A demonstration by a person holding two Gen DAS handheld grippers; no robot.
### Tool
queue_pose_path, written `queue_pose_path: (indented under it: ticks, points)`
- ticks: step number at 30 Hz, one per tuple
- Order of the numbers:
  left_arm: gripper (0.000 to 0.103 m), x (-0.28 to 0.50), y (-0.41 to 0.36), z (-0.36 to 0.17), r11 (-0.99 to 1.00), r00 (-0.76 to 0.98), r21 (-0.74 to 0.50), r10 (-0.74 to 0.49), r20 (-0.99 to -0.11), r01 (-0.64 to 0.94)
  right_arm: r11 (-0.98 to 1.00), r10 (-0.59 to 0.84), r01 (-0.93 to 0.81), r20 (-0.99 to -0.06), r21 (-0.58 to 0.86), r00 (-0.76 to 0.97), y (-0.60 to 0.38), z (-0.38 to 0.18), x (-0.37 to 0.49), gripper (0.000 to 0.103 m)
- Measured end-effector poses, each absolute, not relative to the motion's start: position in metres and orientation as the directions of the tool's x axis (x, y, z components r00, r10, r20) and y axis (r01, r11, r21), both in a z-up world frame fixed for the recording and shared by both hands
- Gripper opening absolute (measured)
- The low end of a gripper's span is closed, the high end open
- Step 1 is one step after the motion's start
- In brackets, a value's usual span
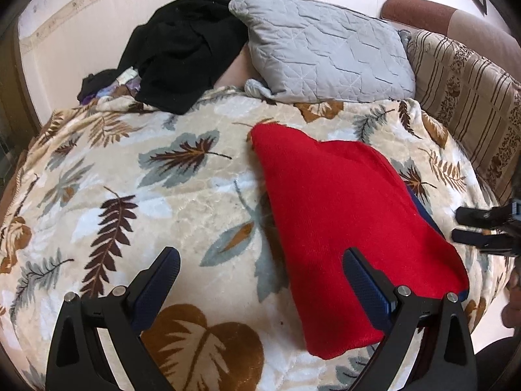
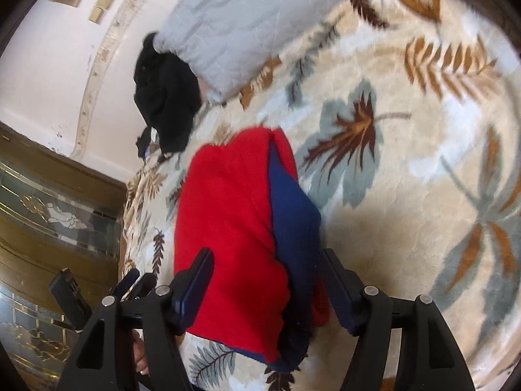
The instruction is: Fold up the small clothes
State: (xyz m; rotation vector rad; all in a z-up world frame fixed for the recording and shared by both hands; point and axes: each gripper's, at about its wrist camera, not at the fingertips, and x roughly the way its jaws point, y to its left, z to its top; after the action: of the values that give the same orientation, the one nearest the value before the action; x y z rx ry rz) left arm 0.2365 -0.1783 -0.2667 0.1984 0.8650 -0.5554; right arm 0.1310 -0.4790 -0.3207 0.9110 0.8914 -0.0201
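A red knitted garment (image 1: 342, 211) lies folded lengthwise on the leaf-patterned blanket (image 1: 130, 195). Its blue part (image 2: 293, 215) shows along one long edge under the red top layer (image 2: 228, 228). My left gripper (image 1: 260, 255) stands wide open at the garment's near end. One of its fingers rests over the red edge and the other over bare blanket. My right gripper (image 2: 267, 257) is open with the garment's near end lying between its fingers. Seen from the left wrist view, the right gripper (image 1: 460, 226) hovers just off the garment's right edge, its fingers apart.
A grey quilted pillow (image 1: 325, 49) and a heap of black clothes (image 1: 185, 49) lie at the head of the bed against the wall. A striped cushion (image 1: 465, 97) lines the right side. A wooden door with glass panels (image 2: 49, 228) stands beyond the bed's edge.
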Motion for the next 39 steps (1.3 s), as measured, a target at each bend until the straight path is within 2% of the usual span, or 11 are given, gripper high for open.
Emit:
queue_pose_path:
  ticks: [4, 20, 33, 36, 39]
  points:
    - [0.1, 0.239, -0.182, -0.264, 0.845, 0.534, -0.041, -0.373, -0.759, 0.533, 0.635, 0.321, 0.397, -0.694, 0.663, 0.644, -0.487, -0.33, 0.138, 0.07]
    - [0.1, 0.243, -0.192, -0.253, 0.85, 0.606, 0.03, -0.35, -0.715, 0.526, 0.712, 0.272, 0.303, -0.647, 0.633, 0.712, -0.461, -0.304, 0.143, 0.07]
    - [0.1, 0.241, -0.192, -0.252, 0.842, 0.6, 0.028, -0.359, -0.715, 0.538, 0.715, 0.283, 0.281, -0.632, 0.64, 0.722, -0.458, -0.311, 0.143, 0.07]
    - [0.1, 0.242, -0.196, -0.256, 0.821, 0.558, -0.002, -0.39, -0.733, 0.571, 0.685, 0.298, 0.298, -0.63, 0.664, 0.718, -0.466, -0.323, 0.144, 0.07]
    - [0.1, 0.247, -0.203, -0.264, 0.77, 0.431, -0.117, -0.468, -0.771, 0.627, 0.666, 0.3, 0.314, -0.628, 0.676, 0.718, -0.474, -0.332, 0.145, 0.07]
